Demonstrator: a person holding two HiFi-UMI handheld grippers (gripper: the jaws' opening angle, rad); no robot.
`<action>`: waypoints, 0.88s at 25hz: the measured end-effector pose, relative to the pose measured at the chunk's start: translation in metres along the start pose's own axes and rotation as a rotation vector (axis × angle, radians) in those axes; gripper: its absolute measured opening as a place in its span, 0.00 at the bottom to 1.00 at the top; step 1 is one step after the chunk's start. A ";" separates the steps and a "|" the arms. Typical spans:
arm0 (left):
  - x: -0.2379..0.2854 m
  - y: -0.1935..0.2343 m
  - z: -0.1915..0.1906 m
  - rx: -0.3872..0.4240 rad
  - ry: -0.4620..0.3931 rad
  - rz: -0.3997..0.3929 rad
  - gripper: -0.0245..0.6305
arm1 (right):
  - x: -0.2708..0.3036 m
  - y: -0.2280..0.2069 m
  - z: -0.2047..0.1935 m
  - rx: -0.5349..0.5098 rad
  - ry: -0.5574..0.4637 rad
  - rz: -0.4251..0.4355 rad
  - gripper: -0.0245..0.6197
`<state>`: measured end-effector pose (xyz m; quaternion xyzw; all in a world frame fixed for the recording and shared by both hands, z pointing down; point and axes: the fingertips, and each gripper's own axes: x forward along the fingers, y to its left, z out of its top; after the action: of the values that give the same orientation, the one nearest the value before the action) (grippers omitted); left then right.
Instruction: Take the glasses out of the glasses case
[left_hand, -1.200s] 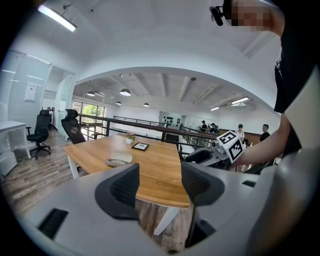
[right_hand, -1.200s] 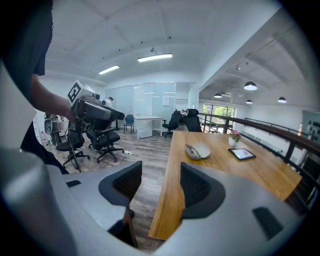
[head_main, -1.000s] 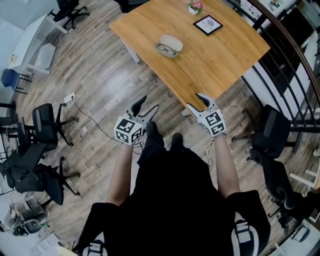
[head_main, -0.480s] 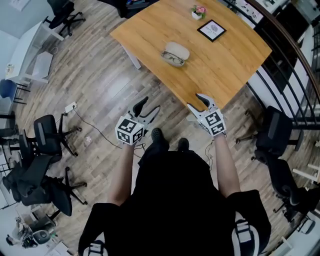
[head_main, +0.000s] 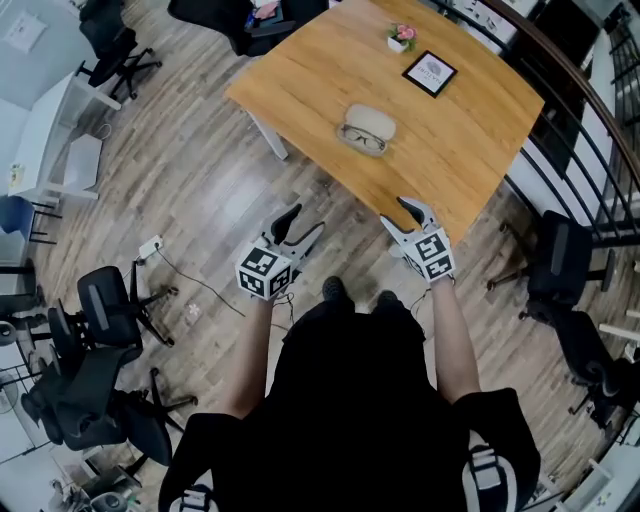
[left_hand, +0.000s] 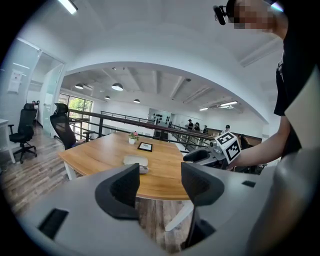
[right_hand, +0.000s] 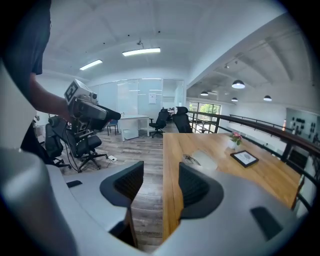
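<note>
A pale oval glasses case (head_main: 371, 122) lies open on the wooden table (head_main: 300, 75), with dark-rimmed glasses (head_main: 362, 140) resting at its near edge. The case (left_hand: 135, 160) and glasses (right_hand: 190, 160) also show far ahead in both gripper views. My left gripper (head_main: 300, 226) hangs open over the floor, short of the table. My right gripper (head_main: 398, 213) is open at the table's near edge; its jaws have just been closing a little with nothing between them. Both are well short of the case.
A black picture frame (head_main: 429, 73) and a small flower pot (head_main: 400, 37) stand at the table's far side. Office chairs (head_main: 105, 310) stand on the left, another chair (head_main: 560, 260) and a railing (head_main: 590, 120) on the right. A cable with a plug (head_main: 150, 245) lies on the floor.
The person has stepped closer to the table, so the case and glasses sit nearer to both grippers. Both grippers have moved forward together, still empty.
</note>
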<state>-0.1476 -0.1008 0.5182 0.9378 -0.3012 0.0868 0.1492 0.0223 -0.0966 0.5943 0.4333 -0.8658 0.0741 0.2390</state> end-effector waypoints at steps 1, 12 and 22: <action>-0.002 0.002 -0.002 -0.001 0.007 -0.009 0.44 | 0.001 0.002 -0.001 0.008 0.005 -0.011 0.40; -0.016 0.052 -0.006 -0.018 0.021 -0.012 0.44 | 0.038 0.008 0.006 0.032 0.027 -0.037 0.40; 0.012 0.082 0.005 -0.037 0.023 0.005 0.44 | 0.073 -0.020 0.016 0.032 0.037 -0.006 0.40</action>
<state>-0.1864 -0.1719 0.5355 0.9331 -0.3034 0.0924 0.1697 -0.0046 -0.1669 0.6136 0.4383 -0.8586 0.0951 0.2481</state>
